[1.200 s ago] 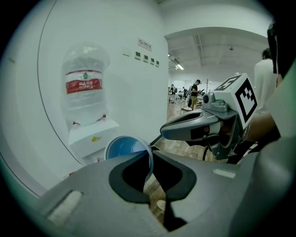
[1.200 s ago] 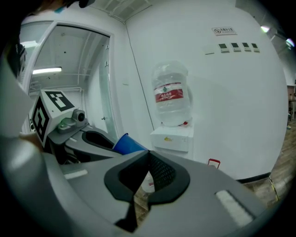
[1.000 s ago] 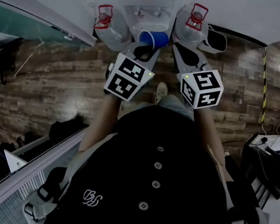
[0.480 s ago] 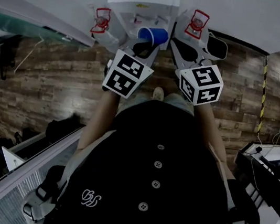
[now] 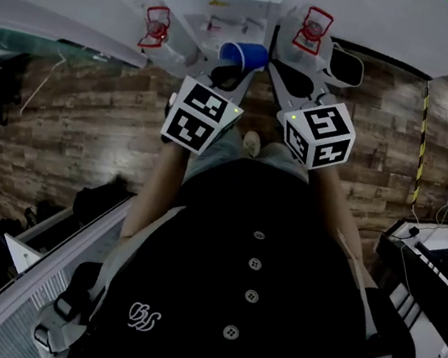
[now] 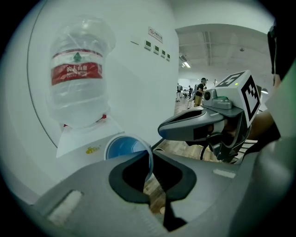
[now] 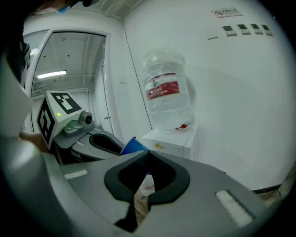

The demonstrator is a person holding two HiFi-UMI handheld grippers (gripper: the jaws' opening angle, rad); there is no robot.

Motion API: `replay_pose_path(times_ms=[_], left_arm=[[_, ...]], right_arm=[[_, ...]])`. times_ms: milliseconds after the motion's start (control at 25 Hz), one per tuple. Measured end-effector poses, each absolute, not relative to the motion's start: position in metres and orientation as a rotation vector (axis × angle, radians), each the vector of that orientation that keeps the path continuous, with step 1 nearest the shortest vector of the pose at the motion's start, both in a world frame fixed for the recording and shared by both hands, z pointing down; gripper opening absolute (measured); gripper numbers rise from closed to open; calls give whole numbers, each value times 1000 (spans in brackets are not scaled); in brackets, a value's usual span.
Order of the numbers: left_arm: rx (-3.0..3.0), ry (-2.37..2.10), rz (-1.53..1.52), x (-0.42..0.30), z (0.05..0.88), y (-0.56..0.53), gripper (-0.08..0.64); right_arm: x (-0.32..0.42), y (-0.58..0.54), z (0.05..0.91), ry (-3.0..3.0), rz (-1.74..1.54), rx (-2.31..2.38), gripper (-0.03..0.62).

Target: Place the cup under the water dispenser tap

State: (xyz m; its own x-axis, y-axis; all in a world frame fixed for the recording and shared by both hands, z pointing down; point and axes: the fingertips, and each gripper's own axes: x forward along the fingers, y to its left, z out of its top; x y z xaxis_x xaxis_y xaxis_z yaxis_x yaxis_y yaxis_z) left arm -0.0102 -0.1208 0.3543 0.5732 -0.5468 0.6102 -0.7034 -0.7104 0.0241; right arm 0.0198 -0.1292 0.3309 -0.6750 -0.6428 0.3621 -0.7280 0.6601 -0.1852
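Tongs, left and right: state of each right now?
Left tongs: closed on the rim of the blue plastic cup.
Right tongs: closed, holding nothing.

The blue plastic cup (image 6: 122, 148) with a thin pale rim was held in the air, tipped over so its open mouth faced back along the left claw (image 6: 149, 159), which pinched its rim. It hung close in front of the white water dispenser (image 6: 88, 139), a box-shaped cabinet topped by an upturned clear bottle (image 6: 78, 74) with a red label.
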Motion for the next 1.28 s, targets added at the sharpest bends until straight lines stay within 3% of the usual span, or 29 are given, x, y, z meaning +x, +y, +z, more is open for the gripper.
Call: replay_pose_path(times_ms=[1280], left_arm=[[2510,-796,1047,-61,394,-125,15]], right_arm=[[-11,-143,375,-2474,650,1243,-4]])
